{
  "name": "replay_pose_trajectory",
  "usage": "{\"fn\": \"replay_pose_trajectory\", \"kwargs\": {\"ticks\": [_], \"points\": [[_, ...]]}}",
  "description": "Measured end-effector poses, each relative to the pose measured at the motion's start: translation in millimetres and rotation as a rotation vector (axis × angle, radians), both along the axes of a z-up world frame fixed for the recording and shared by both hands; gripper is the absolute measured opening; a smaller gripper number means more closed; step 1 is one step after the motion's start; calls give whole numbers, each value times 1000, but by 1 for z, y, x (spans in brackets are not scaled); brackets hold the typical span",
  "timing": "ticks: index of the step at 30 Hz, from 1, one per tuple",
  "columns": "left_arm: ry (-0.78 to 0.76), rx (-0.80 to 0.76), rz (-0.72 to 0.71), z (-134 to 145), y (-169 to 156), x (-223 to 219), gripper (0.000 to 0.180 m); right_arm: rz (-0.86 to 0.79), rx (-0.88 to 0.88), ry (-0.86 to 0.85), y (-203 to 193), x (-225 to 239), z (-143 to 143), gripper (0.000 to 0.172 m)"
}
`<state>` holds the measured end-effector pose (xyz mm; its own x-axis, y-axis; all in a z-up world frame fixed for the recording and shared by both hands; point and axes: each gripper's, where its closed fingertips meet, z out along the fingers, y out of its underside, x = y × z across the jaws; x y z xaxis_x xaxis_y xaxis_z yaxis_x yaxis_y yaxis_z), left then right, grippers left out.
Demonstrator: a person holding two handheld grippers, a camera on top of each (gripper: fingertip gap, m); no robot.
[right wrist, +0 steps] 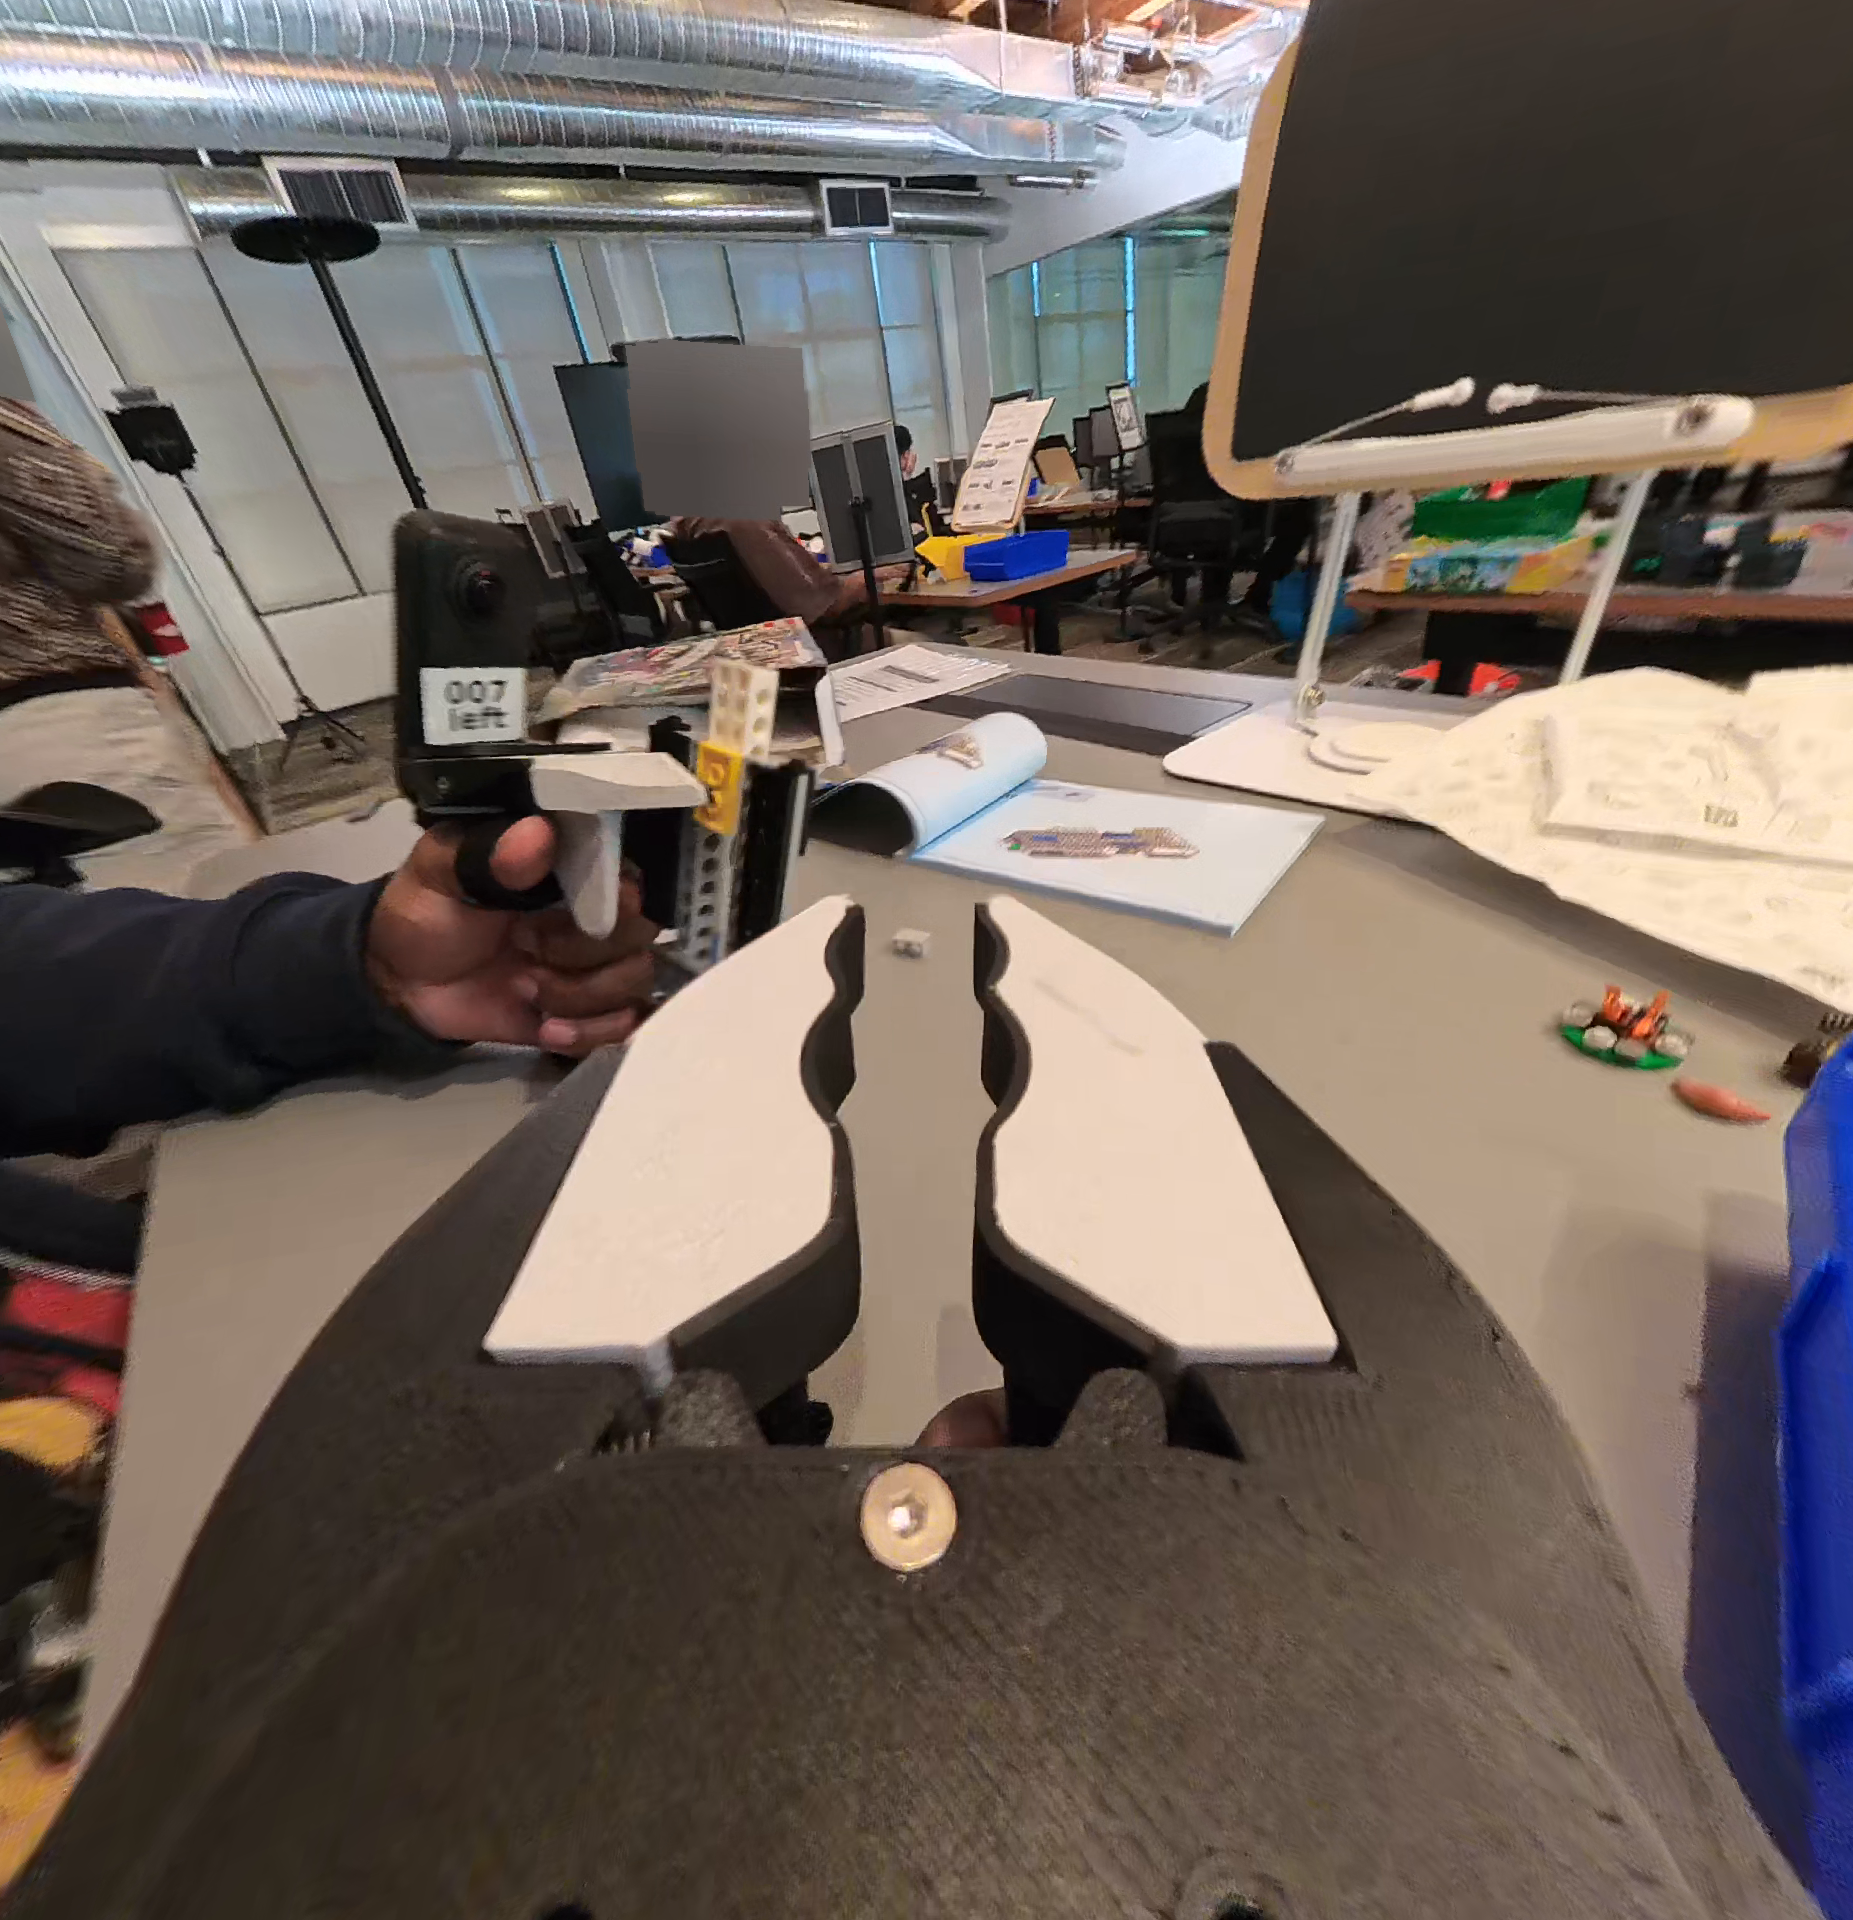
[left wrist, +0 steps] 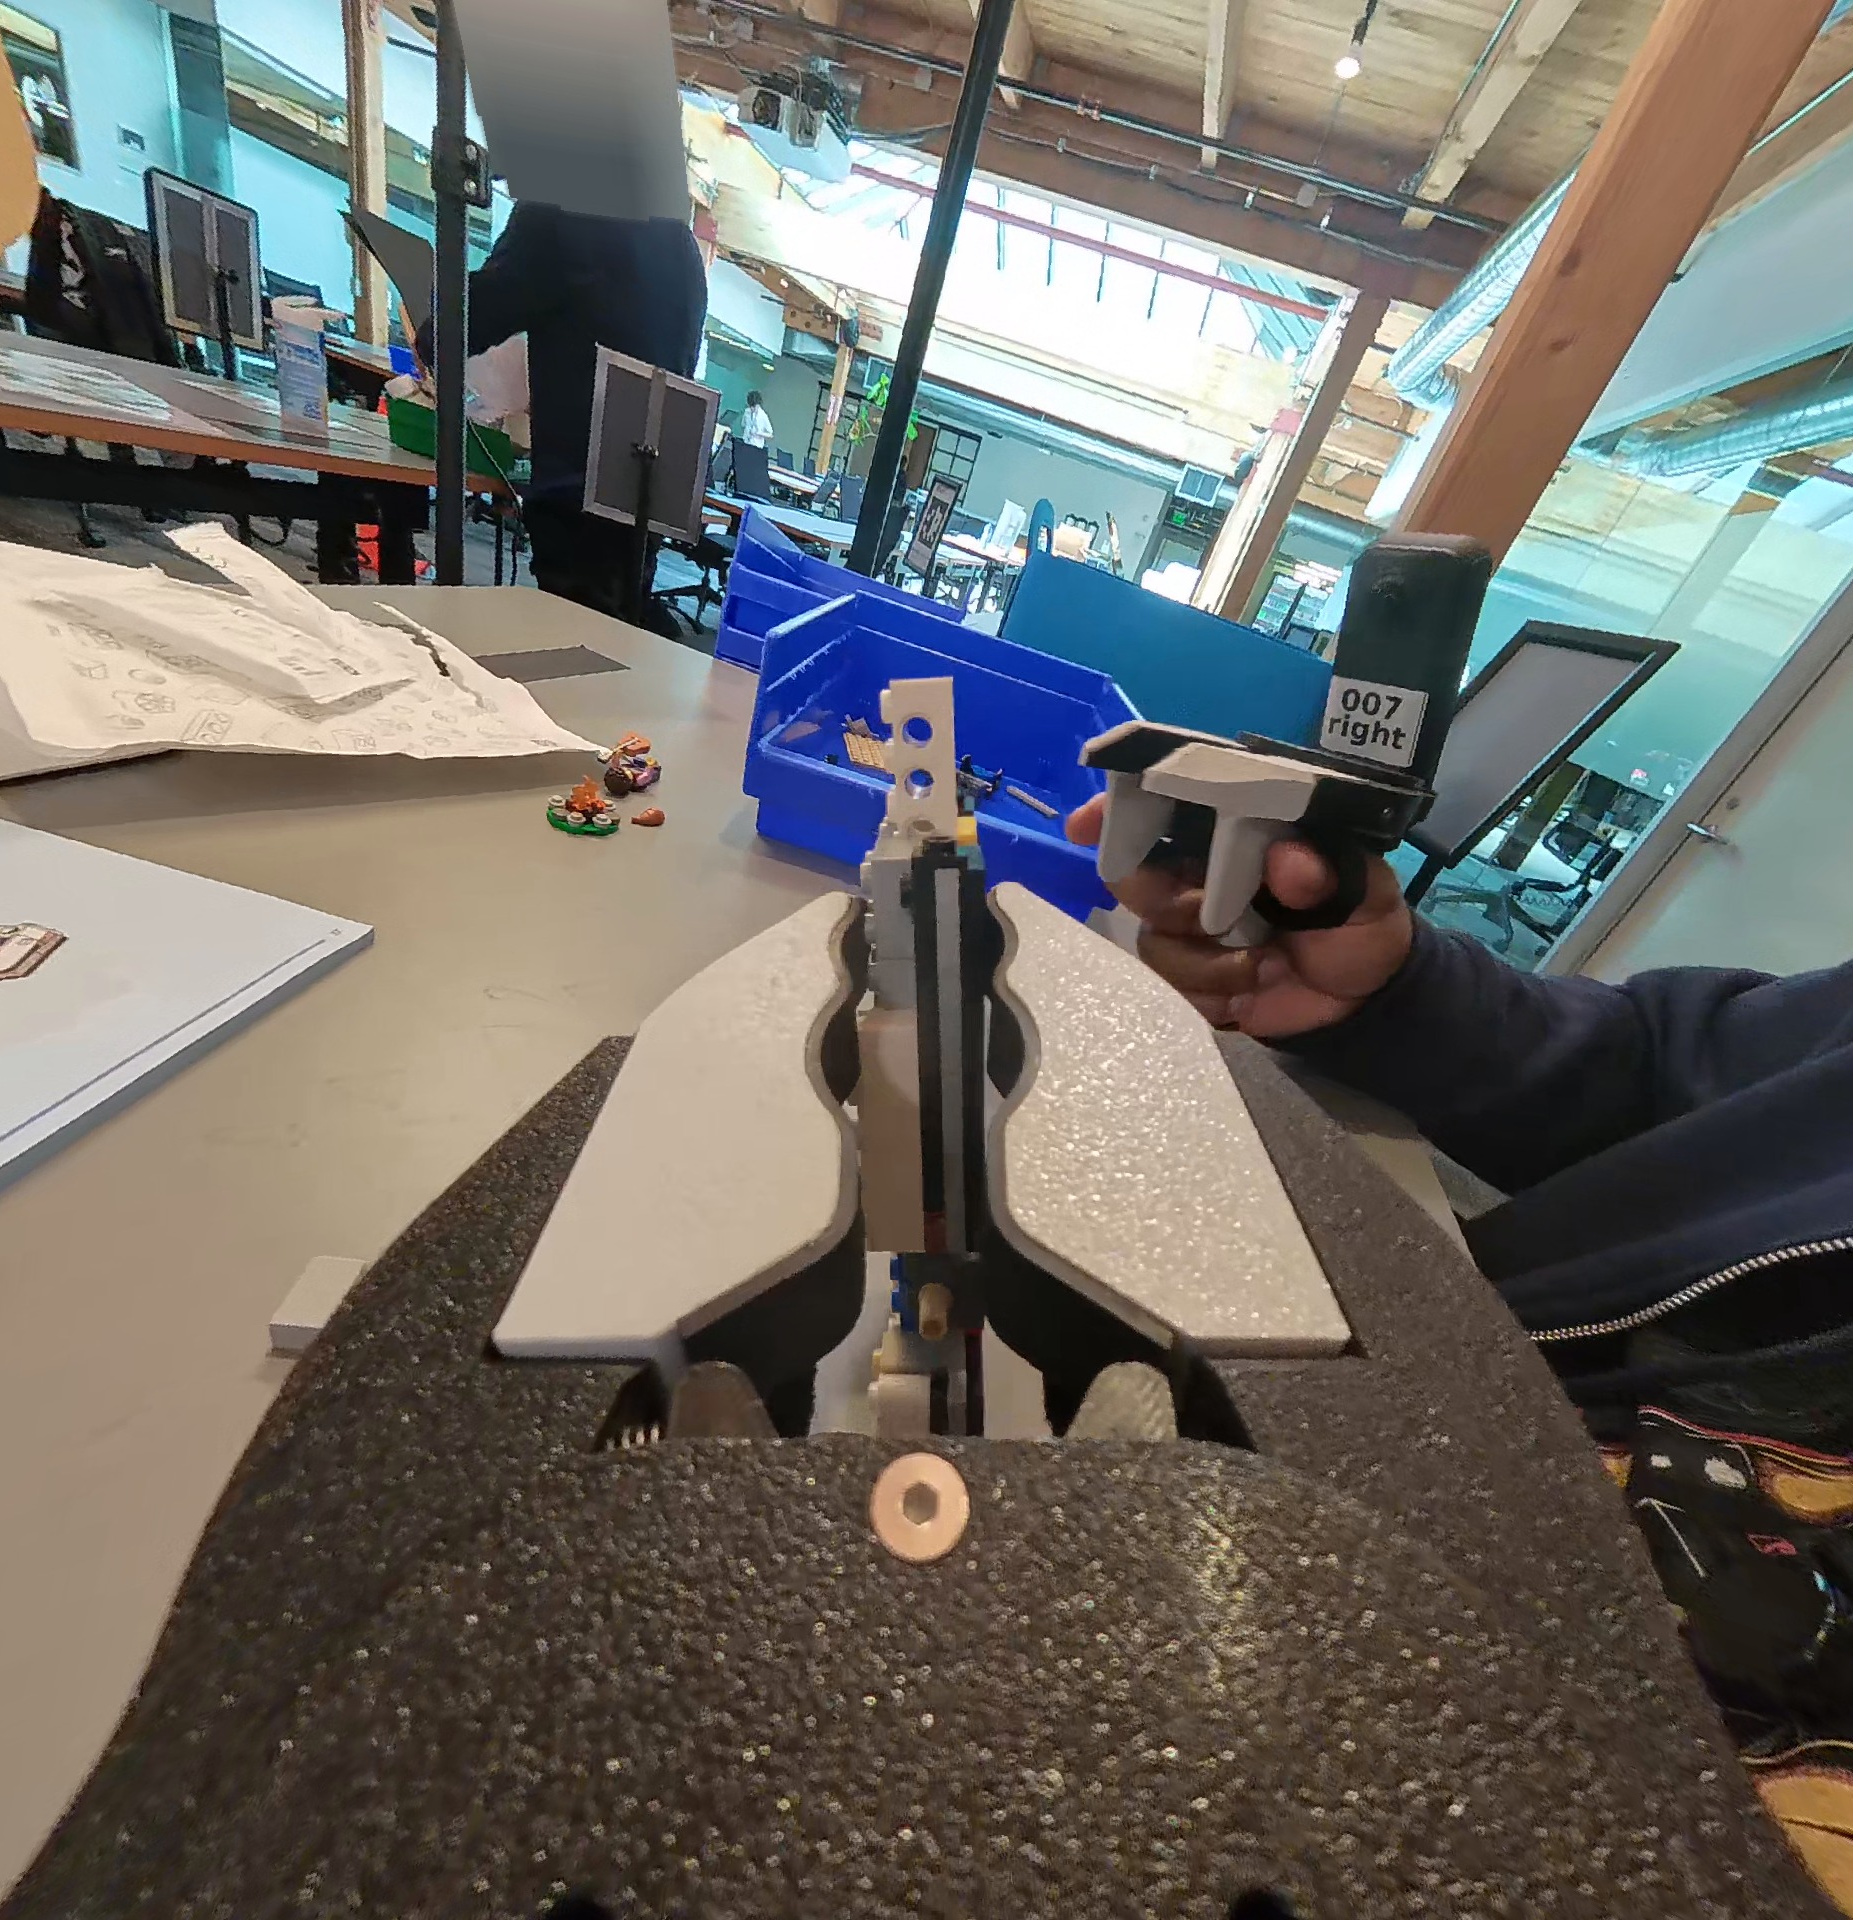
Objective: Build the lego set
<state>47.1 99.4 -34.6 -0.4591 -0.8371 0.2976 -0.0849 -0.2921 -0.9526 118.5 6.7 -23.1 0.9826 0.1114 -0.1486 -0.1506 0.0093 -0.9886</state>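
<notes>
My left tongs [left wrist: 927, 914] were clamped on a toy-brick assembly [left wrist: 922, 831]: grey, black and white parts stacked into a tall narrow column, w/ a white holed beam on top and a yellow piece at one side. The assembly stood upright between both pads, base near the grey table [left wrist: 434, 987], at the table's near side in front of the blue bin [left wrist: 860, 665].

My right tongs [right wrist: 911, 914] stood apart, nothing between the fingers. A small grey brick [right wrist: 909, 942] lay on the table just beyond the tips, not touched.

Handling, as judged:
- Assembly is prob. light and stiff, but press-fit; joints could pop apart under side load.
- The white beam sticks up unsupported, so that's the weak point. Best hold is low on the grey/black body, where the left pads already sat.
- Small grey brick: light, hard, smooth, apt to skid or flip if pinched off-centre. Take it across its flat sides.

Edges and room:
- Open table in front of the right tongs.
- Open booklet [right wrist: 1109, 842] further ahead, crumpled paper sheets [right wrist: 1680, 831] to the right.
- Blue bin close on the right side, limiting swing that way.
- Small green-based brick model [right wrist: 1626, 1029] and loose bits near the bin.
- Left hand [right wrist: 486, 956] and the assembly close on the left.
</notes>
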Motion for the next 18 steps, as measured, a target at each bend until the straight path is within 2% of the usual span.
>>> {"fn": "replay_pose_trajectory", "kwargs": {"ticks": [4,9,13,18], "points": [[31,-3,-18,-3,-6,1,20,51,-29,25,-48,-10,-4,20],[-9,77,-6,0,-18,3,20,-48,-68,-32,-133,5,-1,21],[-58,211,39,2,-29,5,20,-250,-109,-65,-220,38,-4,21],[-90,370,130,-3,-34,12,19,-535,-33,18,-322,75,-11,21]]}}
